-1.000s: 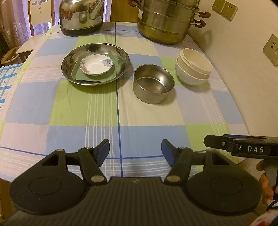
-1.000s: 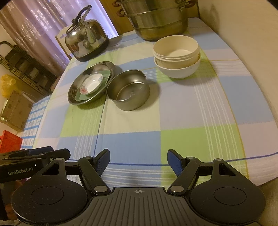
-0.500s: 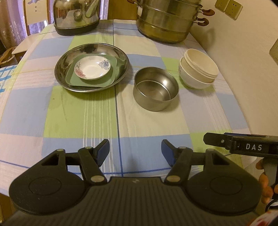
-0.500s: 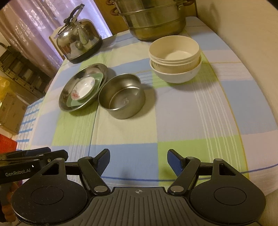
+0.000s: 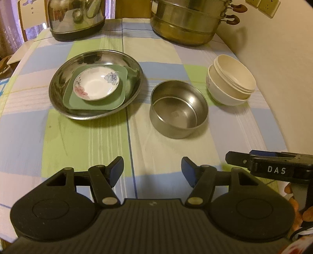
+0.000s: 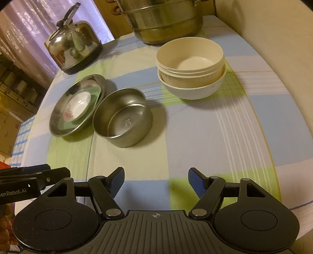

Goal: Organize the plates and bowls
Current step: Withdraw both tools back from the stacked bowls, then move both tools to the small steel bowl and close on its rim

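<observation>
A wide steel plate (image 5: 64, 86) (image 6: 58, 119) lies on the checked tablecloth. It holds a green square plate (image 5: 117, 97) with a small white flowered dish (image 5: 95, 86) (image 6: 78, 105) on top. To its right stands an empty steel bowl (image 5: 178, 113) (image 6: 123, 121). Farther right is a stack of cream bowls (image 5: 230, 82) (image 6: 191, 66) nested in a white one. My left gripper (image 5: 152, 172) hangs open over the near cloth, short of the steel bowl. My right gripper (image 6: 156, 180) is open too, with nothing between its fingers, and shows beside the left one (image 5: 244, 159).
A steel kettle (image 5: 76, 17) (image 6: 72, 45) and a large stacked steamer pot (image 5: 187, 21) (image 6: 164, 17) stand at the table's far end. A wall (image 5: 283, 78) runs close along the right edge. A chair (image 5: 29, 17) stands beyond the far left corner.
Both grippers have moved forward over the table and a little lower; the plates and bowls loom larger and nearer. Neither gripper's opening has changed. The dishes have not moved.
</observation>
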Demonstrator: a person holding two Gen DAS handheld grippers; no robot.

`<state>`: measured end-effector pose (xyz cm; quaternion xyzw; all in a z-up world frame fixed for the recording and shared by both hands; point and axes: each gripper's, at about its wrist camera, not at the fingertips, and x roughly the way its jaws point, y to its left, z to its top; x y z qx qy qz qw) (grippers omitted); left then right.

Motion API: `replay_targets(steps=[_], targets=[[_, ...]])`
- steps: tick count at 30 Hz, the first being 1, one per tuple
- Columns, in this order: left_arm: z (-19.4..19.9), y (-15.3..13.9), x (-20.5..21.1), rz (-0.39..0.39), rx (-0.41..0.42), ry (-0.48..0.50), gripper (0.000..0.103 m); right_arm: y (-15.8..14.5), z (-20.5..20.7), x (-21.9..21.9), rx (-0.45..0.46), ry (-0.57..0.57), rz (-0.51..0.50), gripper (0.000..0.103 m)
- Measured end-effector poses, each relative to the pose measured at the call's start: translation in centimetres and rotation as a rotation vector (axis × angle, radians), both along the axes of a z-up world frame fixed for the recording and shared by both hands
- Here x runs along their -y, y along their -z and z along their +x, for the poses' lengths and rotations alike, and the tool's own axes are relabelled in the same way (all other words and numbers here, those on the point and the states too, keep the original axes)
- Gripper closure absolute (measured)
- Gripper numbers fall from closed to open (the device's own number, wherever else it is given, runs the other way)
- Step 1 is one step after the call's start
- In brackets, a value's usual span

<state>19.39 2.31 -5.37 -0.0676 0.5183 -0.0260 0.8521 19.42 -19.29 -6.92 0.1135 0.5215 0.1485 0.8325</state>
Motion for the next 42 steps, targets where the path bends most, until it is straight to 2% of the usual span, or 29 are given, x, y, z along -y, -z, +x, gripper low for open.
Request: replay_targets(steps=[8, 19, 26, 31, 38, 42], targets=[[3.0, 0.5, 0.4, 0.000, 0.010, 0.029, 0.041, 0.2, 2.2, -0.5, 0.020, 0.024, 0.001, 0.030], [6.7, 1.9, 0.8, 0.006, 0.015, 0.060, 0.049, 0.5, 4.9, -1.7, 0.089, 0.022, 0.021, 0.032], [8.7, 2.7, 0.9, 0.023, 0.014, 0.078, 0.052, 1.4, 6.5, -2.7, 0.090, 0.004, 0.006, 0.045], [9.8, 3.4, 0.9, 0.036, 0.014, 0.090, 0.057, 2.1, 7.8, -3.0, 0.081, -0.002, -0.002, 0.051], [11.2, 4.3, 0.9, 0.035, 0.001, 0.108, 0.064, 2.8, 9.2, -3.8, 0.058, -0.016, -0.011, 0.069], [11.6, 4.6, 1.0, 0.035, -0.005, 0.119, 0.067, 3.0, 9.6, -4.2, 0.056, -0.022, -0.026, 0.075]])
